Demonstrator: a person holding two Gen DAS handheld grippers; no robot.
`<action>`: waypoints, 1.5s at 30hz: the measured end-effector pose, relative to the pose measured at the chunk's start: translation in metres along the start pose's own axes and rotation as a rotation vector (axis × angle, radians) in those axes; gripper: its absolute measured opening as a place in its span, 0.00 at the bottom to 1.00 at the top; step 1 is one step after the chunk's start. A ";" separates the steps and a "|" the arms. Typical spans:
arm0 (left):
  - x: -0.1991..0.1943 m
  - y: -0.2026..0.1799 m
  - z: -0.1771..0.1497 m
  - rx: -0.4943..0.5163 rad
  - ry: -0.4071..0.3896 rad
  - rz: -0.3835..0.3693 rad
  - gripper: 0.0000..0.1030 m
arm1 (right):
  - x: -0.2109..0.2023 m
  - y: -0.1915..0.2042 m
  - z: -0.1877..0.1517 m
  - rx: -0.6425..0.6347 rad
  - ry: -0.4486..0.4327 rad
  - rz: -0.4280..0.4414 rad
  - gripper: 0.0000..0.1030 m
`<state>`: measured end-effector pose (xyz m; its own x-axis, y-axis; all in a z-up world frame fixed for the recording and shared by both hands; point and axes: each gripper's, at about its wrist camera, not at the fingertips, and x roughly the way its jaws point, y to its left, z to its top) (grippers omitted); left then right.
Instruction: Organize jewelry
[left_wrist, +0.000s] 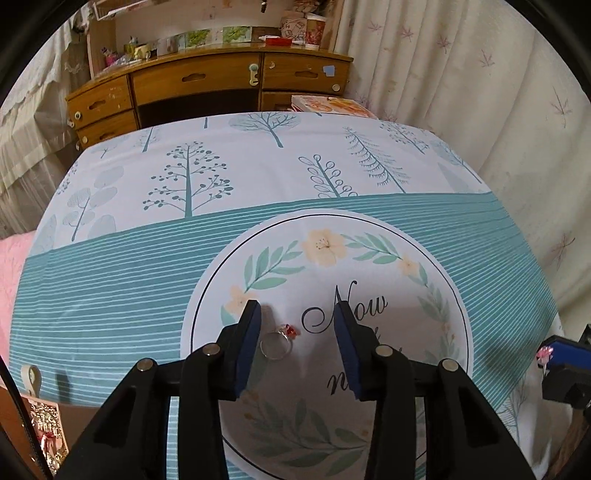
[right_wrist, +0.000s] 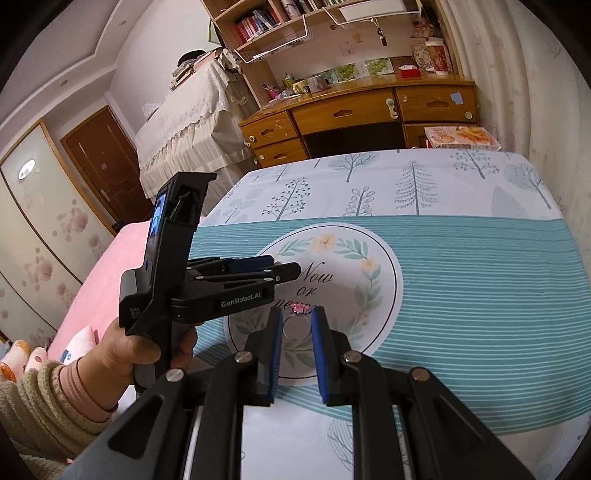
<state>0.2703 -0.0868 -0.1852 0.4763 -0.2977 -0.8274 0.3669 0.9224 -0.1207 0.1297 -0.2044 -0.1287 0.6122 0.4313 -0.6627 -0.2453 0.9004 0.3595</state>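
We count two rings | red-stone ring lies on the round mat, just beside the left gripper's left pad, jaws apart | right gripper clamps the pink-stone ring | both look light, stiff, slippery; we'd pinch across the band.

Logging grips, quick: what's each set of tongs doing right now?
Left tongs: open, red-stone ring lying loose between the pads.
Right tongs: shut on pink-stone ring.
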 end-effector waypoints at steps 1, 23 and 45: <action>-0.001 -0.002 -0.001 0.014 0.000 0.009 0.38 | 0.000 0.000 -0.001 -0.004 -0.001 0.001 0.13; -0.003 -0.001 -0.003 0.072 0.028 0.052 0.09 | 0.011 -0.013 -0.009 0.020 0.018 0.053 0.10; -0.127 0.048 -0.016 -0.202 -0.100 -0.169 0.06 | 0.063 0.058 -0.003 -0.297 0.140 -0.048 0.22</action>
<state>0.2143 -0.0011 -0.0946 0.5022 -0.4647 -0.7292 0.2860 0.8851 -0.3671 0.1513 -0.1248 -0.1514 0.5243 0.3733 -0.7653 -0.4397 0.8884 0.1321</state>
